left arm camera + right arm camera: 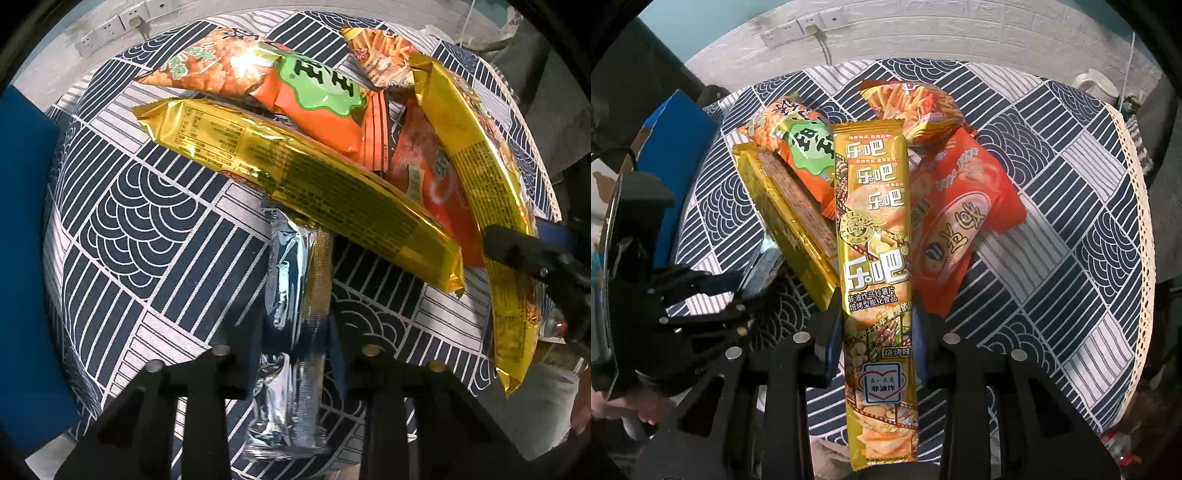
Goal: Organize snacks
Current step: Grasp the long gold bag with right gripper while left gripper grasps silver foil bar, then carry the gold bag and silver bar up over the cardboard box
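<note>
My left gripper (295, 347) is shut on a silver foil pack (291, 332) whose far end lies under a long gold pack (295, 177) on the table. My right gripper (877, 332) is shut on another long gold chip pack (875, 258), which also shows at the right of the left wrist view (480, 184). Behind lie an orange-green snack bag (295, 88), a red-orange bag (960, 214) and a fries bag (916, 107). The left gripper also shows in the right wrist view (701, 295).
The round table has a navy-and-white patterned cloth (1071, 221) with a lace edge. A blue box (26, 240) stands at the table's left. A white wall with power sockets (798, 29) is behind.
</note>
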A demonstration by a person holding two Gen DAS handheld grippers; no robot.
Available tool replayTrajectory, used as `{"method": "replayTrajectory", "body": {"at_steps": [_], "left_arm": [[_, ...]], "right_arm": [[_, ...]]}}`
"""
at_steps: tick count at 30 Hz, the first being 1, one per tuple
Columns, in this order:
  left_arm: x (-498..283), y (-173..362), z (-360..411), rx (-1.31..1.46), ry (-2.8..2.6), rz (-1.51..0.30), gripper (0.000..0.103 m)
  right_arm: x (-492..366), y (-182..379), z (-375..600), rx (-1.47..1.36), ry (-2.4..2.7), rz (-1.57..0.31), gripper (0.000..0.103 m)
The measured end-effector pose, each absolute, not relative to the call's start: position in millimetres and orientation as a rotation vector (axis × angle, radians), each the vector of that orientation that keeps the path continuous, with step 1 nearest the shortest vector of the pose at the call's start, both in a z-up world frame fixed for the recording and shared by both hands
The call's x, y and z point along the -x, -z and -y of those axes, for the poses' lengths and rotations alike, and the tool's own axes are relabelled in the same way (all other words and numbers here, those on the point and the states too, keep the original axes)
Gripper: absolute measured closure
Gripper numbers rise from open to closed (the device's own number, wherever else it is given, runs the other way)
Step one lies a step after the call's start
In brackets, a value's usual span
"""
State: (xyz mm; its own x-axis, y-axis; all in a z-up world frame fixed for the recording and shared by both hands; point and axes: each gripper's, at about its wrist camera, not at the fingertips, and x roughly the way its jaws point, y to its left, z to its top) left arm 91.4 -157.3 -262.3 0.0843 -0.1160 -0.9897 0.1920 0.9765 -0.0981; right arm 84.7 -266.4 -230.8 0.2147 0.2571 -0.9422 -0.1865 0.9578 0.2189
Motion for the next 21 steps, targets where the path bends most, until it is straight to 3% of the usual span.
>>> {"method": "replayTrajectory", "body": {"at_steps": [14, 21], "left_arm": [[-75, 232, 81, 0.029, 0.216, -1.448, 0.073], [-63, 197, 53, 0.019, 0.198, -1.347, 0.073]], "right_arm": [[-78, 206, 242, -0.039, -0.349, -1.28, 0.073], [-74, 182, 222, -0.036, -0.377, -1.248, 0.073]]}}
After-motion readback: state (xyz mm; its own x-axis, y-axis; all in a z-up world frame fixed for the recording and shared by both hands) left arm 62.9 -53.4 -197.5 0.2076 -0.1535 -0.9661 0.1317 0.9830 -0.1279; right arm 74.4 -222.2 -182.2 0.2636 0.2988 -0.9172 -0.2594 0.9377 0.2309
